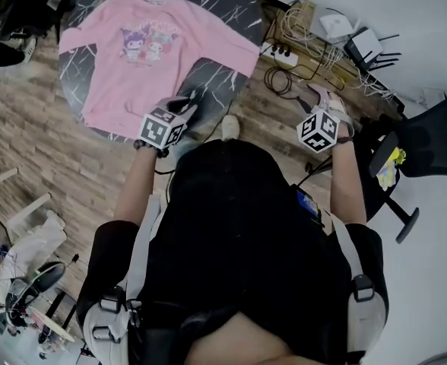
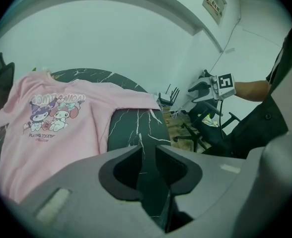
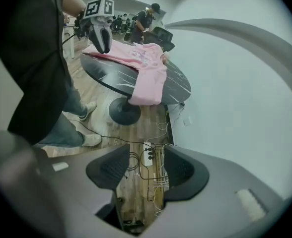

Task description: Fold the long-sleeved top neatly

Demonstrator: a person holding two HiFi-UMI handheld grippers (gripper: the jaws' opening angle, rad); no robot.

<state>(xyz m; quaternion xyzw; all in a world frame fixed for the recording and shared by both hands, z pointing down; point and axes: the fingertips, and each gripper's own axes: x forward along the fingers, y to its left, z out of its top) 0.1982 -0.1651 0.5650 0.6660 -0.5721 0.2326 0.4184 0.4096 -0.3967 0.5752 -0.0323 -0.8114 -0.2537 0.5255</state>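
Head view shows you standing at the near edge of a round dark marble table (image 1: 225, 6), both forearms reaching forward. The pink long-sleeved top (image 1: 141, 63) lies flat on that table, print side up and sleeves spread out to the sides. Your left gripper (image 1: 187, 102) tilts forward and down over the bare table surface, just beside the top's lower corner and not touching the cloth. In the left gripper view its jaws (image 2: 148, 155) stand only a little apart, with nothing between them but the marble, and the top (image 2: 51, 133) spreads away to the left. Your right gripper (image 1: 315, 91) is held out to your right, well apart from the table, pointing steeply down at the wooden floor (image 1: 49, 158) near a black office chair (image 1: 429, 139). In the right gripper view its jaws (image 3: 146, 163) are wide apart and empty, and through the gap you see a white power strip (image 3: 148, 154) and loose cables (image 3: 158, 182) on the floor. Farther back in that view, one sleeve (image 3: 147, 88) hangs over the table's edge.
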